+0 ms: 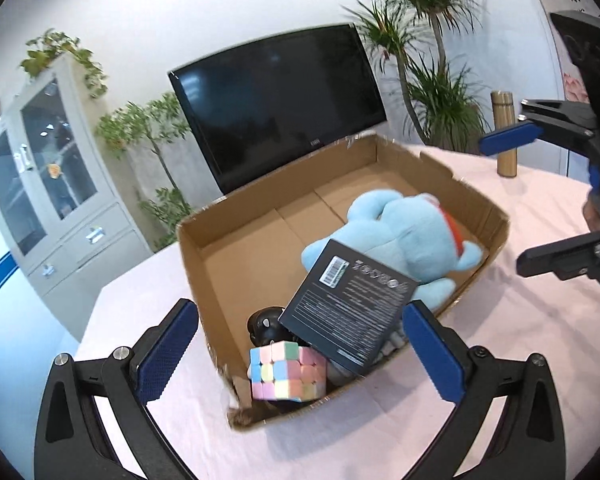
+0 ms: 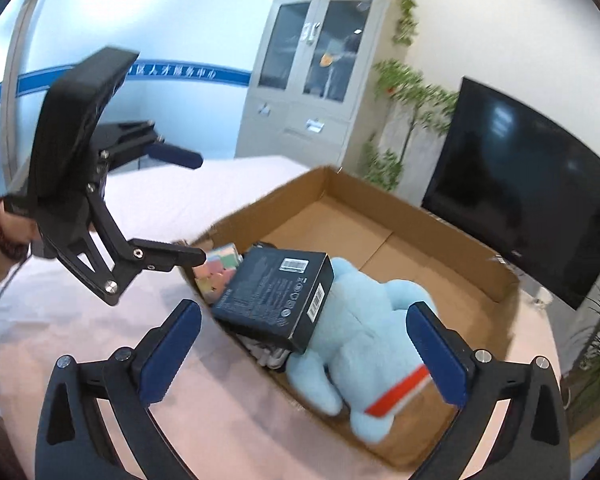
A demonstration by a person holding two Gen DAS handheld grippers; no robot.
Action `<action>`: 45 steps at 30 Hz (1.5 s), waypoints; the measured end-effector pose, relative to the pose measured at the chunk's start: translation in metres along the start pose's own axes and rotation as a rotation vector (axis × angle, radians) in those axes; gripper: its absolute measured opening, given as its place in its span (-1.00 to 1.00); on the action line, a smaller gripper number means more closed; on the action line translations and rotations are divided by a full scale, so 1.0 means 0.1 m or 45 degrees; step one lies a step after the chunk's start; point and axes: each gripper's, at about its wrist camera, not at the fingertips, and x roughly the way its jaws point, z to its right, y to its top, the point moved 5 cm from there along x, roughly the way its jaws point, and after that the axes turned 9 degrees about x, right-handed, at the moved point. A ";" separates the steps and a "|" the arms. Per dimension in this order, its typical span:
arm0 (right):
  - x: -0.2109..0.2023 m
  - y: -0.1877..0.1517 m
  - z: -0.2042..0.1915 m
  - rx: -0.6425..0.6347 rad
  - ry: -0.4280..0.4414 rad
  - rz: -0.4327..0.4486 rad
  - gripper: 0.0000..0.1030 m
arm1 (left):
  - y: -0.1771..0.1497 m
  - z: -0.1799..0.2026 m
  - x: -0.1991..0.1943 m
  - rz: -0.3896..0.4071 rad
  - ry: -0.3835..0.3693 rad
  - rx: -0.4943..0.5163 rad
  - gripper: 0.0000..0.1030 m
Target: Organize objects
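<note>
Two tools, left tool (image 1: 300,344) and right tool (image 2: 304,348), hover wide open and empty over the shallow brown cardboard box (image 1: 228,240) on the counter. Inside lie a blue plush toy (image 2: 364,332), black printed carton (image 2: 276,296) and pastel puzzle cube (image 1: 286,372). Best lift both clear without snagging the rim.

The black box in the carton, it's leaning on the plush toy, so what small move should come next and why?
Probably nudge the black box down flat with the right gripper. It lies tilted on the blue plush inside the carton, whose far half is bare, and both grippers are open, holding nothing.
</note>
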 end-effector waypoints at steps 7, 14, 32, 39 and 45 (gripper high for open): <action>-0.70 -0.20 -0.35 0.032 -0.068 0.092 1.00 | -0.01 0.22 -0.58 0.066 0.068 -0.041 0.98; -1.21 -0.52 -0.54 0.141 -0.063 0.130 1.00 | 0.02 0.44 -1.03 0.112 0.051 -0.156 0.98; -1.60 -0.88 -0.71 0.193 -0.018 0.140 1.00 | -0.04 0.64 -1.16 0.041 0.229 -0.249 0.98; -1.57 -0.94 -0.65 0.225 -0.009 0.126 1.00 | -0.02 0.73 -1.15 0.040 0.207 -0.211 0.98; -1.57 -0.97 -0.63 0.238 -0.009 0.117 1.00 | 0.00 0.80 -1.14 0.044 0.198 -0.200 0.98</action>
